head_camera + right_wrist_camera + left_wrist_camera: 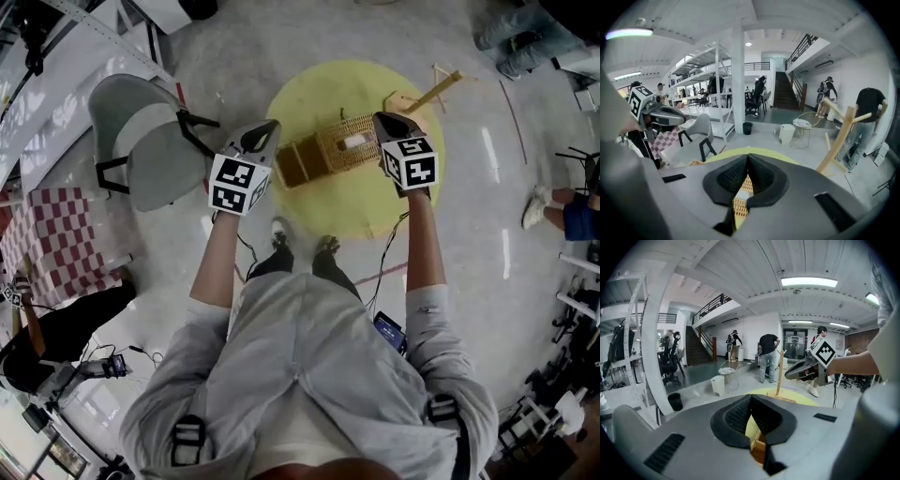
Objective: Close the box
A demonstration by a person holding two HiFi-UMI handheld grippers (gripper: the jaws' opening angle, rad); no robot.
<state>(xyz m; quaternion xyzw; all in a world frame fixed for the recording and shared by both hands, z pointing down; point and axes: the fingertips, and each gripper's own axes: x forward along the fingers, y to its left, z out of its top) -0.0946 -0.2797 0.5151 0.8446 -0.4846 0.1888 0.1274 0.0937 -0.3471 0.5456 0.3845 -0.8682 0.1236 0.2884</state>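
A woven wicker box (349,148) stands on the round yellow table (356,211). Its brown lid (302,162) lies swung open to the left, and something white (354,142) rests inside. My left gripper (270,128) hovers at the lid's left end, jaws together with nothing between them. My right gripper (382,119) hangs over the box's right end, also shut and empty. In the left gripper view, wicker (759,449) shows below the closed left gripper (751,399). The right gripper view shows wicker (739,204) under the closed right gripper (747,157).
A grey chair (145,141) stands left of the table, with a red-checked cloth (56,244) beyond it. A wooden stand (427,94) rises at the table's far right edge. A seated person (567,214) is at the right, and more people stand in the hall.
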